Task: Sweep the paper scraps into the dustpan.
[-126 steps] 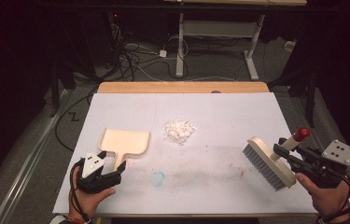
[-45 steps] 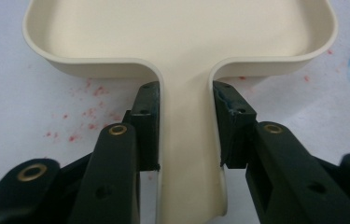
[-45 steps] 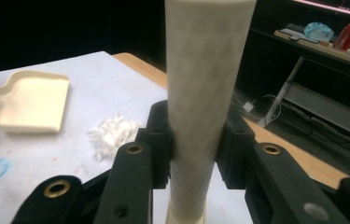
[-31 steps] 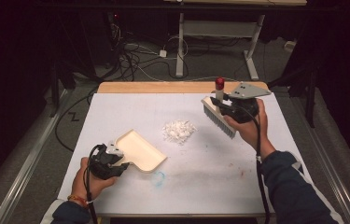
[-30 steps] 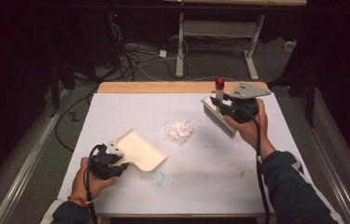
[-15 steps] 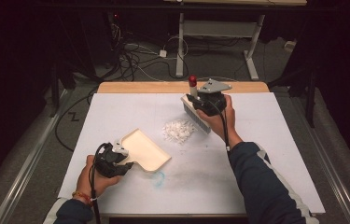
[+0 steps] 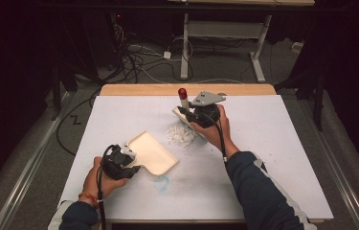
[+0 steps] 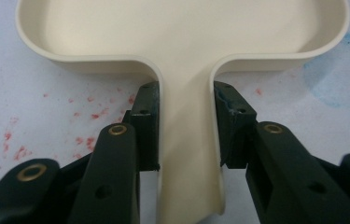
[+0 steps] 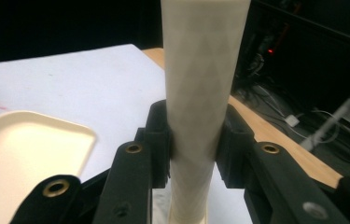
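**Brush set behind the scraps, dustpan waiting**

High view: the right hand-held gripper [image 7: 192,115] has the brush [image 7: 183,111] just behind the white scraps [image 7: 181,136] on the tabletop [image 7: 273,158]; the left hand-held gripper [image 7: 122,160] holds the dustpan [image 7: 152,153] near them. Sweeping looks about to begin; the next stroke should pull the scraps toward the pan's open edge.

Left gripper view: jaws clenched on the dustpan handle [image 8: 189,154]; the pan looks empty.

Right gripper view: jaws clamped on the brush handle [image 9: 198,93].
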A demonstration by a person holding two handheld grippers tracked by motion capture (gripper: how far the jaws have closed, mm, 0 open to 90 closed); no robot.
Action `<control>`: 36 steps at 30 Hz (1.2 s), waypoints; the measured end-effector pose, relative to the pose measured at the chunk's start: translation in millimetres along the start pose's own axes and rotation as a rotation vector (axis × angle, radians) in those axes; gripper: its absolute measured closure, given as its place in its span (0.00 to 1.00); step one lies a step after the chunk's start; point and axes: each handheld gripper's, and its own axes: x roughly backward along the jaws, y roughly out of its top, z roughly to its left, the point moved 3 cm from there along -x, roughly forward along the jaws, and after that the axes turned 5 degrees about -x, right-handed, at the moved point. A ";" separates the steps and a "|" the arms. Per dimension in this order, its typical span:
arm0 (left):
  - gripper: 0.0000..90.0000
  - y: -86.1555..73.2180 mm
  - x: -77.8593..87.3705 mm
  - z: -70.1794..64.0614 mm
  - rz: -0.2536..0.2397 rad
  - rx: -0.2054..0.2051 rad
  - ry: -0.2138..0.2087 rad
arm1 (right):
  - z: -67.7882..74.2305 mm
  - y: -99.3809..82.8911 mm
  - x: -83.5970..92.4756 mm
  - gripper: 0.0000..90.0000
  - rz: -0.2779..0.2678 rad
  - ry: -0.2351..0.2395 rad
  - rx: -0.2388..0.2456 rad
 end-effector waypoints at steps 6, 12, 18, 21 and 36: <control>0.71 4.3 -1.3 2.3 0.002 -0.002 -0.009 | 17.3 -1.1 -1.4 0.78 -0.013 0.041 0.025; 0.70 10.8 -3.1 2.1 0.007 -0.012 -0.010 | 34.9 1.5 -1.2 0.78 -0.018 0.089 0.048; 0.70 17.7 -8.5 -1.1 0.011 -0.006 -0.012 | 54.0 1.9 0.9 0.78 -0.034 0.126 0.050; 0.70 21.5 -9.8 -5.1 0.011 -0.001 -0.014 | 66.3 4.3 1.3 0.78 -0.034 0.136 0.050; 0.70 19.6 -8.0 -12.5 0.003 0.022 -0.007 | 108.7 19.1 7.7 0.79 -0.058 0.190 0.082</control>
